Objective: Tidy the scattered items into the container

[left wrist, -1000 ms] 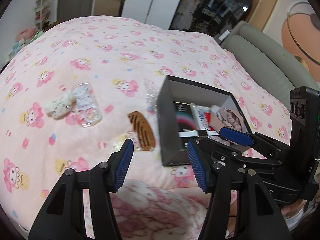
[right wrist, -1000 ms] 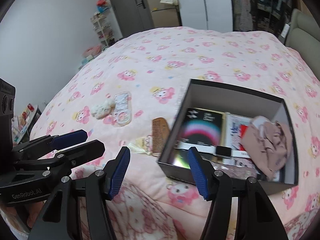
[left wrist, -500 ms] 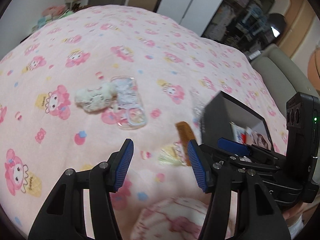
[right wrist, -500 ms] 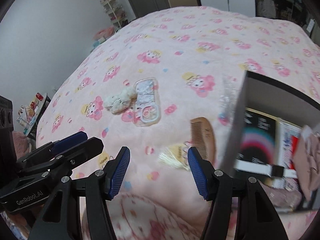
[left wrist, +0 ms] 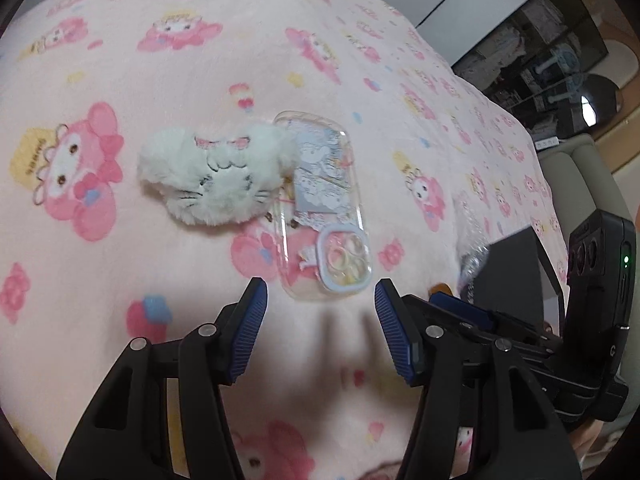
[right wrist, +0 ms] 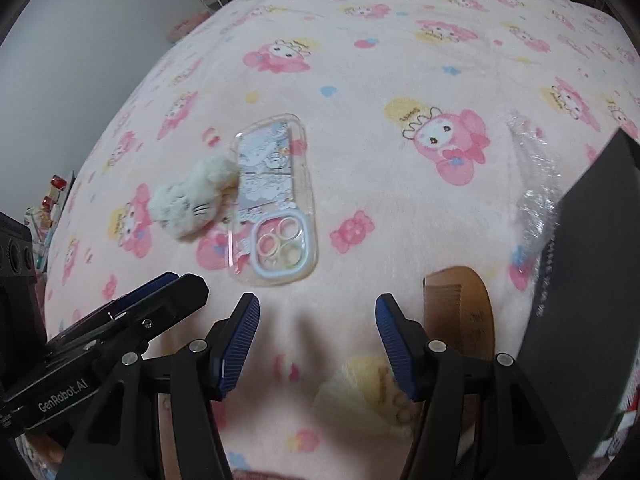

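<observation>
Both my tongs point down at the pink cartoon-print blanket [left wrist: 360,60] on the bed. Left tongs [left wrist: 320,316] released, nothing between the blue pads, tips just below the clear phone case [left wrist: 320,208] in the left view. The case lies flat at frame center, camera-ring end toward me. White fluffy cat plush [left wrist: 212,176] lies left of the case, touching its upper left edge.

Right tongs [right wrist: 316,332] also released, gap empty over bare blanket. In the right view the phone case [right wrist: 276,200] is upper left of my tips, the plush [right wrist: 192,204] left of it. Brown wooden comb [right wrist: 460,312] lies at lower right, just beside my right pad, partly hidden behind that finger. Whether they touch, I cannot tell. Crinkled clear plastic wrap [right wrist: 536,176] lies at right, against the dark box [right wrist: 580,320], which fills the right edge; only its outer wall is clear. In the left view the box [left wrist: 512,280] sits at right, behind my right tongs [left wrist: 460,308]. In the right view my left tongs [right wrist: 160,288] show at lower left.
</observation>
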Demonstrator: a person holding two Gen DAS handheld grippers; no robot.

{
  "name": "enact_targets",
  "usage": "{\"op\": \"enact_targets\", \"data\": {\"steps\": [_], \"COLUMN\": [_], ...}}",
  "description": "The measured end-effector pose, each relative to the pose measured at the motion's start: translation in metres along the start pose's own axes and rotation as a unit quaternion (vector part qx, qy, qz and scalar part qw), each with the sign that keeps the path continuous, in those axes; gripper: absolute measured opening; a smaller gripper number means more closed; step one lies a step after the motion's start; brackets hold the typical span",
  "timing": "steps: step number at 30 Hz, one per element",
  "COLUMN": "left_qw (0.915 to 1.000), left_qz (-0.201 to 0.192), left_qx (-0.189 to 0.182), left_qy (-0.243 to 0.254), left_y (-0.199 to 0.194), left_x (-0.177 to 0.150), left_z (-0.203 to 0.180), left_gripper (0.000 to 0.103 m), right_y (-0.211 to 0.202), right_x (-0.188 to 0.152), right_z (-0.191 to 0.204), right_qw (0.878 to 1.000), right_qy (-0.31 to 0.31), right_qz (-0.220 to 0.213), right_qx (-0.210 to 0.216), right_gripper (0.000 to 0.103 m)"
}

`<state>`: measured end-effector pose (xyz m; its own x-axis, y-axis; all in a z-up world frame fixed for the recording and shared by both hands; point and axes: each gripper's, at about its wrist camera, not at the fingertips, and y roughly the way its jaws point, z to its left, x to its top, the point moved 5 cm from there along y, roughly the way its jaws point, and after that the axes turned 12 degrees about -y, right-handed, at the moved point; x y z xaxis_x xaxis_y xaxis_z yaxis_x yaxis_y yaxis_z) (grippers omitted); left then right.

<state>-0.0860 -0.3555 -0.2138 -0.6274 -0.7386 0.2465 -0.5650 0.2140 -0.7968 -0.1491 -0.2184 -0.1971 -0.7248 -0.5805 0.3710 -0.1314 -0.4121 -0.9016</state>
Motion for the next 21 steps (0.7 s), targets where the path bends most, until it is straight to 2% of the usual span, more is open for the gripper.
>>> {"op": "enact_targets", "data": {"steps": [8,9,10,11,12,13,14,17,21], "left_qw": [0.9992,0.9989,0.9984,0.9981,0.9982,0.9985,0.9988,0.9992,0.9993], "left_qz": [0.021,0.027,0.035,0.042,0.043,0.043,0.04,0.037,0.035], "left_qx": [-0.015,-0.018,-0.017,-0.011,-0.007,-0.004,-0.001,-0.002,-0.006], "left_qy": [-0.031,-0.034,-0.04,-0.044,-0.041,-0.033,-0.028,-0.016,-0.006], "left_y": [0.037,0.041,0.044,0.047,0.047,0.045,0.04,0.023,-0.002], "left_x": [0.025,0.025,0.025,0.023,0.021,0.018,0.015,0.007,-0.013], "left_z": [0.014,0.014,0.014,0.014,0.013,0.01,0.008,0.005,0.005], "left_gripper": [0.055,0.047,0.024,0.019,0.019,0.019,0.019,0.019,0.019], "right_y": [0.038,0.042,0.045,0.048,0.048,0.046,0.043,0.028,0.004], "right_x": [0.01,0.011,0.012,0.013,0.014,0.015,0.015,0.011,-0.005], "right_z": [-0.006,-0.004,-0.002,0.001,0.004,0.007,0.01,0.02,0.03], "right_qw": [0.999,0.999,1.0,1.0,0.999,0.999,0.999,0.997,0.996], "right_qy": [0.016,0.009,-0.003,-0.015,-0.027,-0.036,-0.041,-0.068,-0.076], "right_qz": [0.021,0.022,0.02,0.018,0.016,0.013,0.013,0.005,0.002], "right_qx": [0.022,0.022,0.021,0.02,0.02,0.025,0.031,0.027,0.045], "right_gripper": [0.057,0.057,0.057,0.057,0.051,0.041,0.039,0.038,0.038]}}
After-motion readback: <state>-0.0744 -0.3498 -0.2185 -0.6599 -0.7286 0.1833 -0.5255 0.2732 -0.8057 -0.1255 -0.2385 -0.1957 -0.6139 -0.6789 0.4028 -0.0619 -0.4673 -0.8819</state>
